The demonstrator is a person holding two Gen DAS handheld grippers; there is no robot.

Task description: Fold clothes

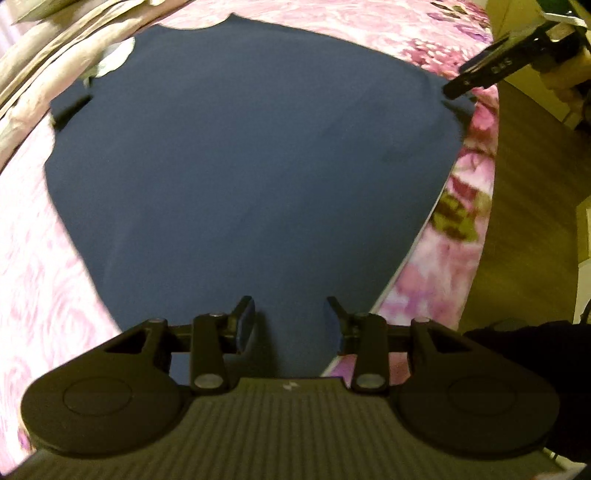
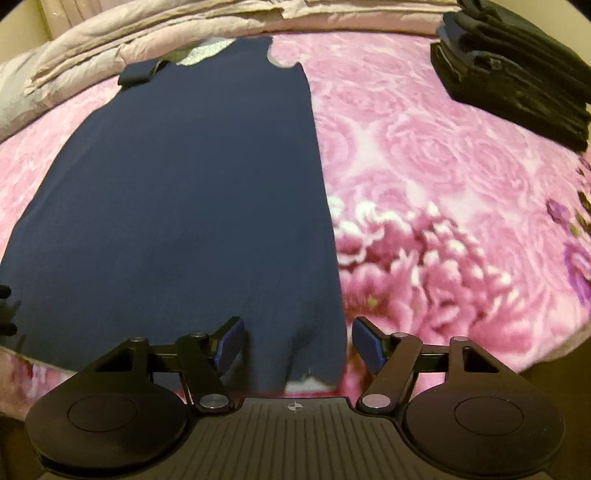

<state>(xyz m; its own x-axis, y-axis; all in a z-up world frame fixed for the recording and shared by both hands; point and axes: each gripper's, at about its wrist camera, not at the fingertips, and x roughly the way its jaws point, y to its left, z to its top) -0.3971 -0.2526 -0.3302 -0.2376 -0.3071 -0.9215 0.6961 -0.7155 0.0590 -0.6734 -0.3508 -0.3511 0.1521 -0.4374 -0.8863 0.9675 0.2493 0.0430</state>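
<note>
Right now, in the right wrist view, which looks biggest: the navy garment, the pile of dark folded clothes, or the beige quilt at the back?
1. Navy garment, by far the largest.
2. Beige quilt.
3. Pile of dark folded clothes.
The quilt and the pile lie farther off and are cut by the frame, so their order is unsure.

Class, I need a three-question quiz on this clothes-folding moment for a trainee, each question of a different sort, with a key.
1. True or false: the navy shirt lies spread flat on the pink blanket.
2. The folded pile in the right wrist view is: A) white B) dark C) pink.
3. Fill in: the right gripper and the left gripper both have their fingers ____.

Key: 1 true; 2 B; 3 open.
</note>
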